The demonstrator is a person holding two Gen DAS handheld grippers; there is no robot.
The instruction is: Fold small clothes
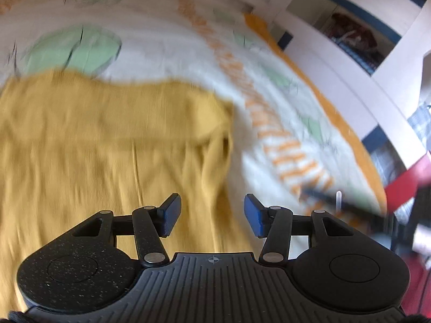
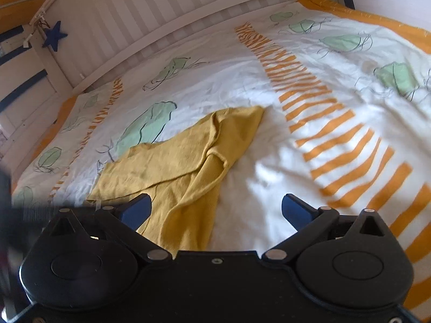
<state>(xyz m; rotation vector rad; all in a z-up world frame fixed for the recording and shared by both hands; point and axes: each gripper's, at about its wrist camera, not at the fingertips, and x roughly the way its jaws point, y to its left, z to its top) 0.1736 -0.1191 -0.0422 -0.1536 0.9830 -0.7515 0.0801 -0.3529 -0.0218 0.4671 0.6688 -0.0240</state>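
Observation:
A mustard-yellow knit garment (image 2: 172, 161) lies on the bed cover, partly folded, with a sleeve laid across its body. In the left wrist view the same garment (image 1: 107, 140) fills the left half, blurred by motion. My left gripper (image 1: 212, 215) hovers over the garment's right edge with its blue pads apart and nothing between them. My right gripper (image 2: 215, 212) stands open above the garment's near end; its left pad (image 2: 137, 211) is over the yellow cloth, its right pad over white sheet. Neither holds anything.
The bed cover (image 2: 269, 86) is white with orange stripes and green shapes. A white slatted bed rail (image 2: 161, 13) runs along the far side, with a blue star (image 2: 55, 37) hanging at the left. White and blue shelving (image 1: 350, 40) stands beyond the bed.

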